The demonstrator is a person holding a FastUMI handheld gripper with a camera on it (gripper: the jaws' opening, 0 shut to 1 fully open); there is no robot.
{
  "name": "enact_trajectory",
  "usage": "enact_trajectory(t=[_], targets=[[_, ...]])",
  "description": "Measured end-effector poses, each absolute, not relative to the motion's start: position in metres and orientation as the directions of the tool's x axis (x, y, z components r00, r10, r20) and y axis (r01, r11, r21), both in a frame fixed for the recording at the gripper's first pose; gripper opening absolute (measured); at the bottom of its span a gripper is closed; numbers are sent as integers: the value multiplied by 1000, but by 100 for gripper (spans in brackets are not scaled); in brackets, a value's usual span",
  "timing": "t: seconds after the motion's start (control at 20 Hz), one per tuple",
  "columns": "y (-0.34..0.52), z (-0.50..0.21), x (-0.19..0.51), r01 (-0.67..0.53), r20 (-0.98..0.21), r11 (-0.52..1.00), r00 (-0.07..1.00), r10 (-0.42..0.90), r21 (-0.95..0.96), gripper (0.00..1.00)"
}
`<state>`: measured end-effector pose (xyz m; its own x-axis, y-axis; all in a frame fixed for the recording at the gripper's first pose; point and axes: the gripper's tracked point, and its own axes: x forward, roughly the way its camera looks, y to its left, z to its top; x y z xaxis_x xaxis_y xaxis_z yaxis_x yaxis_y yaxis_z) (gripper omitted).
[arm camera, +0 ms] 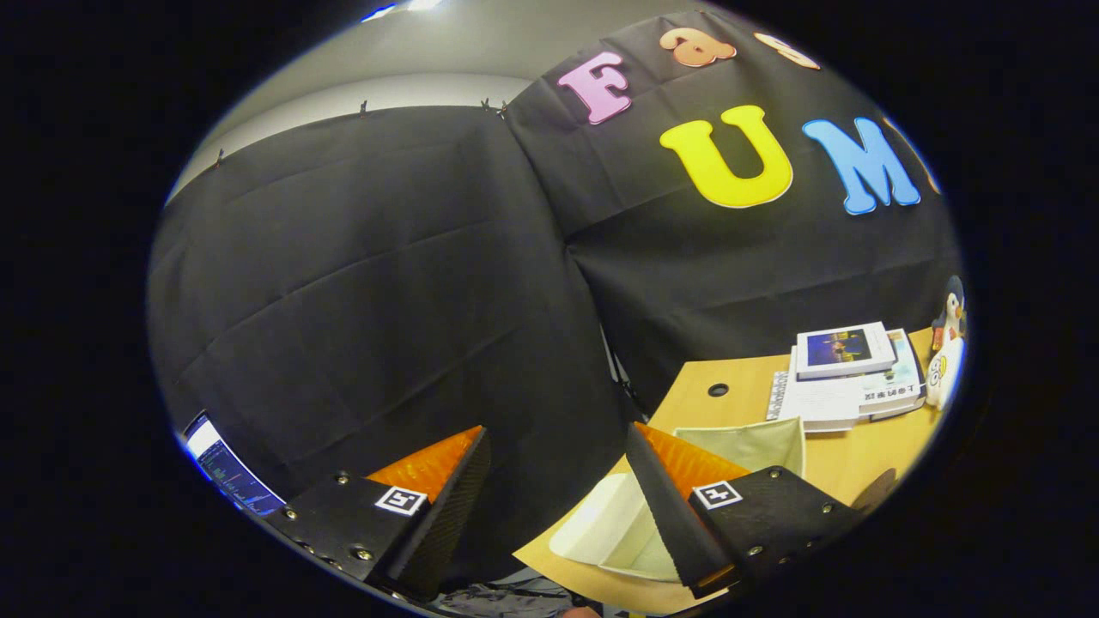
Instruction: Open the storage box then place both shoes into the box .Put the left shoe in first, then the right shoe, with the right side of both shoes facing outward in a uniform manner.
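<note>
- The gripper [558, 459] has its fingers spread wide apart, and nothing is between them; behind the gap is the black cloth wall [386, 283].
- One storage box [652, 515], white with a pale flap, lies on the wooden table [867, 455], partly behind the right finger.
- Beyond it is one stack of about three books [846, 373]; their print is too small to read.
- One penguin toy [949, 343] stands just beside the books.
- One screen [227, 472] is near the left finger.

The gripper [558, 481] has its fingers spread wide, holding nothing; a pale storage box [618, 528] sits on the wooden surface [859, 455] to the right, with books [846, 373] farther off.
</note>
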<state>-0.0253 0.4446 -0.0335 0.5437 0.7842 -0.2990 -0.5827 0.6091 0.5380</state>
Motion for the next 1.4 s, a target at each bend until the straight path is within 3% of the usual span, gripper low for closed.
enact_trajectory(t=[0.9, 1.4], targets=[[205, -118, 42, -369, -460, 858, 730, 505, 356, 97], [133, -211, 33, -285, -582, 915, 707, 402, 287, 97]])
